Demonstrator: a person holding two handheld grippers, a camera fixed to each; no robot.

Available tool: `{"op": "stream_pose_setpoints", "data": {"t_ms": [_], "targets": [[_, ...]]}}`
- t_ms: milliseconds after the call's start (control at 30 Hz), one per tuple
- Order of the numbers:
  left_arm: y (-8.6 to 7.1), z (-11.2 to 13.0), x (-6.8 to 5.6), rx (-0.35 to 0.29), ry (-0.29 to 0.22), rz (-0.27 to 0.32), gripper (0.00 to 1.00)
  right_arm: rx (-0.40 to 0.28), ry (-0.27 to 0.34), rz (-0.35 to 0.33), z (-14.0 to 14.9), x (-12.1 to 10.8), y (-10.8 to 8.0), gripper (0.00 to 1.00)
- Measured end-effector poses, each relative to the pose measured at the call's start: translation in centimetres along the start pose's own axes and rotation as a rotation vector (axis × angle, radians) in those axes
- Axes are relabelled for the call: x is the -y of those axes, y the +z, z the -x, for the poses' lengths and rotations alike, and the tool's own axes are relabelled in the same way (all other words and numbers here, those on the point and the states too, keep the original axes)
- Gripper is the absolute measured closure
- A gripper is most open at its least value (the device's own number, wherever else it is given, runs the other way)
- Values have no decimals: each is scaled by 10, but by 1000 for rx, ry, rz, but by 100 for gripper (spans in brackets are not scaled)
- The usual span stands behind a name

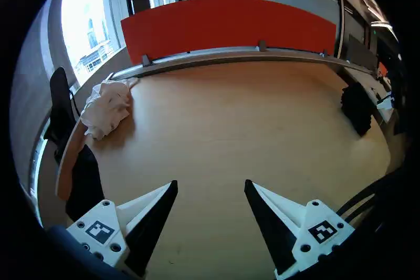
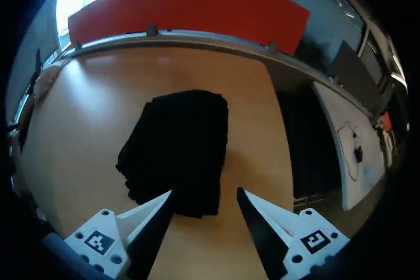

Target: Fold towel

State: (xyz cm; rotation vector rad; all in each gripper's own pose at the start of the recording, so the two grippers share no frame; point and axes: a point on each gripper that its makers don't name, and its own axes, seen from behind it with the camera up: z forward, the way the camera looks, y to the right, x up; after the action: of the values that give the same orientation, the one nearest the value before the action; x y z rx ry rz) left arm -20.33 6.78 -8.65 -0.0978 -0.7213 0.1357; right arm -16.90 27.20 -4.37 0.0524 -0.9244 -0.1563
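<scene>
A folded black towel (image 2: pixel 178 154) lies flat on the wooden table (image 2: pixel 94 112), just ahead of my right gripper (image 2: pixel 203 196), which is open and empty, its fingertips hovering over the towel's near edge. In the left gripper view the same black towel (image 1: pixel 358 106) shows as a dark stack at the table's far right edge. A crumpled white towel (image 1: pixel 107 106) sits at the table's far left, well ahead and left of my left gripper (image 1: pixel 211 188), which is open and holds nothing. In the right gripper view the white towel (image 2: pixel 44 78) is a small pale heap at the left edge.
An orange divider panel (image 1: pixel 226 25) stands along the table's (image 1: pixel 231 122) back edge. A black chair (image 1: pixel 60 106) is beyond the left edge by the window. To the right of the table lies a dark gap, then a white desk (image 2: pixel 346 148) with cables.
</scene>
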Motion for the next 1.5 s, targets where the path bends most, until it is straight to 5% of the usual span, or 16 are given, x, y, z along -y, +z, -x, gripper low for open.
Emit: {"op": "stream_pose_setpoints", "data": {"t_ms": [400, 833, 1500], "targets": [[1, -6, 1, -10, -5, 2, 6, -151, 146, 16, -31, 9, -13, 14], [-1, -16, 5, -27, -17, 0, 6, -255, 188, 46, -53, 13, -22, 14], [-7, -53, 26, -116, -76, -28, 6, -620, 234, 123, -122, 21, -78, 12]]}}
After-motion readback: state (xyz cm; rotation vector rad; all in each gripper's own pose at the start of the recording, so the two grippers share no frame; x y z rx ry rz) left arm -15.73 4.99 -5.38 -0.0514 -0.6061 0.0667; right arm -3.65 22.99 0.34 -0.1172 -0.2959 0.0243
